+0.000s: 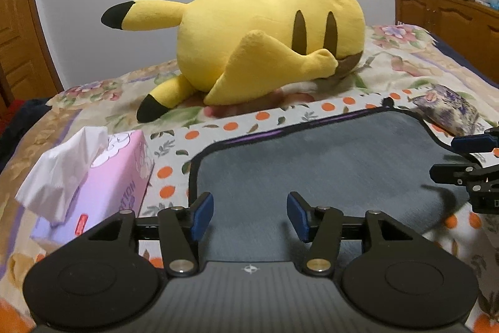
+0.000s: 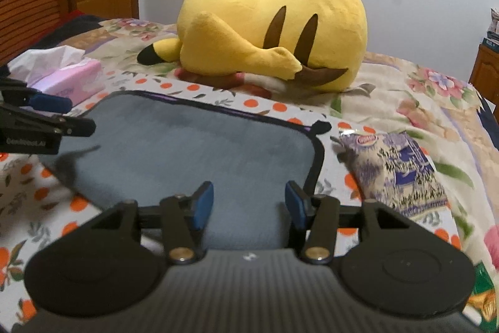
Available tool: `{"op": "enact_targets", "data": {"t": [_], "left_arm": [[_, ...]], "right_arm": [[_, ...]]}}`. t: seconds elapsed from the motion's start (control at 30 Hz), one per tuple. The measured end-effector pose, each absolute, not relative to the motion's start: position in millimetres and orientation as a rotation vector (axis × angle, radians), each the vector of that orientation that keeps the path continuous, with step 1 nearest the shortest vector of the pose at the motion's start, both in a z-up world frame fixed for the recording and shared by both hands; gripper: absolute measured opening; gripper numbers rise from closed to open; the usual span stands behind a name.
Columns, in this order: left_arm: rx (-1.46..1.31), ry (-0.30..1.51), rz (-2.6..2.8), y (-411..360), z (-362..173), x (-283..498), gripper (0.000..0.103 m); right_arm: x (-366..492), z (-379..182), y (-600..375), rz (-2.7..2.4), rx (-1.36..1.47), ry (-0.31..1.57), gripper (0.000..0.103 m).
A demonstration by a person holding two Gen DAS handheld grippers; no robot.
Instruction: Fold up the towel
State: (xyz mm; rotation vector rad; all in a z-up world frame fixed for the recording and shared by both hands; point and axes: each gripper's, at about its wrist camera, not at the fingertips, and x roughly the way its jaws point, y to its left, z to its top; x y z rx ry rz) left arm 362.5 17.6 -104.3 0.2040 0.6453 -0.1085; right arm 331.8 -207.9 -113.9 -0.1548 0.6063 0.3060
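Left gripper (image 1: 250, 216) and right gripper (image 2: 249, 205) — fingers apart, side by side.

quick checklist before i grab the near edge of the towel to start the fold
1. Left gripper open and holding nothing: ok.
2. Right gripper open and holding nothing: ok.
3. Grey towel lying flat on the orange-dotted cloth, nothing resting on it: ok.
4. Both grippers over the towel's near part, one toward each side: ok; whether the fingers touch the fabric: cannot tell.
5. Near edge reachable: cannot tell, the gripper bodies hide it in both views.
6. Fold path clear: tissue box, snack bag and yellow plush all lie off the towel: ok.
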Motion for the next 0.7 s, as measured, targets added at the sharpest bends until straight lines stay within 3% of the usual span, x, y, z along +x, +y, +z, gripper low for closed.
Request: {"op": "enact_targets", "data": {"t": [0.2, 0.7], "left_arm": [[0.201, 0.646, -0.109, 14.6, -94.9, 341.3, 0.065], [0.186, 0.612, -0.119, 13.3, -57.2, 278.3, 0.07]], "right_arm": [[313.2, -100.9, -211.0, 0.296, -0.141, 0.606, 0.052], [258.1, -64.1, -226.0, 0.271, -0.071, 0.583, 0.055]]}}
